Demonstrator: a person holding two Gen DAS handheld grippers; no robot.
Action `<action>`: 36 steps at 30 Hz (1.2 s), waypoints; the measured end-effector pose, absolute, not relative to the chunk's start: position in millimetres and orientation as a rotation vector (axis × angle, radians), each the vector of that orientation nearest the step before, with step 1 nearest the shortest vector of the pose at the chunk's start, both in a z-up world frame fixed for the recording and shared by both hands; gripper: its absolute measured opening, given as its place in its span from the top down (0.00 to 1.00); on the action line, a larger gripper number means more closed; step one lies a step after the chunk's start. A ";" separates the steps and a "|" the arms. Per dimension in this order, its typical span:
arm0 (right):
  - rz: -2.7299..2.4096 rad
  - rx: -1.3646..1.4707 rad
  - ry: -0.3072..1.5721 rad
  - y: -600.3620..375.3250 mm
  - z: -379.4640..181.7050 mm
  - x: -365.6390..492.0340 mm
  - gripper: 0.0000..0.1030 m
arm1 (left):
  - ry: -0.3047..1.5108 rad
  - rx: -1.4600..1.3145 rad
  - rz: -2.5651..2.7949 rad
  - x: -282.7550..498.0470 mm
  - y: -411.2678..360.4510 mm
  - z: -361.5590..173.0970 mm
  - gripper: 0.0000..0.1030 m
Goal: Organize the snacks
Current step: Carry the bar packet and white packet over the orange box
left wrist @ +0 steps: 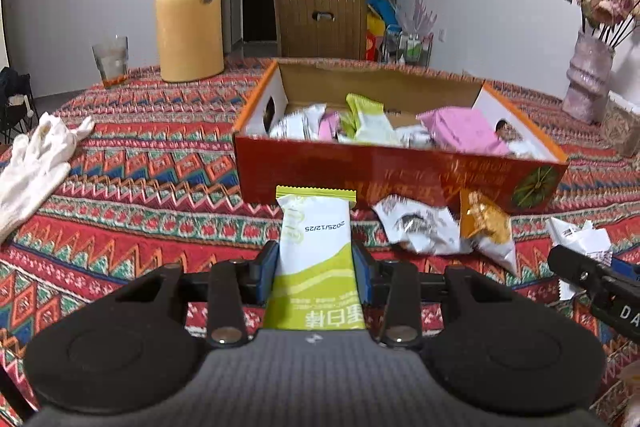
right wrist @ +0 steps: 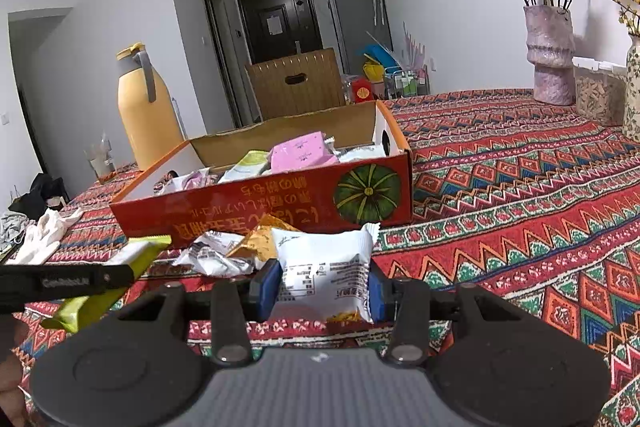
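Patterned tablecloth (left wrist: 140, 163) fills my left view: left gripper (left wrist: 316, 263) clamps the green snack bar (left wrist: 314, 247), short of the orange box (left wrist: 400, 179). Right view: right gripper (right wrist: 324, 287) pinches a white packet (right wrist: 324, 267). Both need carrying over the rim, I judge.

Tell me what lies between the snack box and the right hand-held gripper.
In the right wrist view, a crumpled silver wrapper and an orange-gold packet lie before the red box. The right hand-held gripper clamps a white packet.
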State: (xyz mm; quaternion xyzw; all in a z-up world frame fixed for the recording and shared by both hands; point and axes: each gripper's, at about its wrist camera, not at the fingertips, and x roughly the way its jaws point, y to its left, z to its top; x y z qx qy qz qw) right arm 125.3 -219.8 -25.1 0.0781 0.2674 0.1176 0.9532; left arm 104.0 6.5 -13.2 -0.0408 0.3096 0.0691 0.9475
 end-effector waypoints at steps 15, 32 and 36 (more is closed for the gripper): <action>0.238 0.139 0.451 -213.6 10.8 146.0 0.58 | 0.526 -0.080 0.137 118.4 8.2 36.2 0.62; 0.253 0.096 0.392 -195.6 40.4 200.0 0.58 | 0.501 -0.090 0.146 166.0 13.6 60.5 0.62; 0.254 0.089 0.393 -192.5 43.1 214.4 0.58 | 0.502 -0.096 0.147 179.7 17.2 62.2 0.62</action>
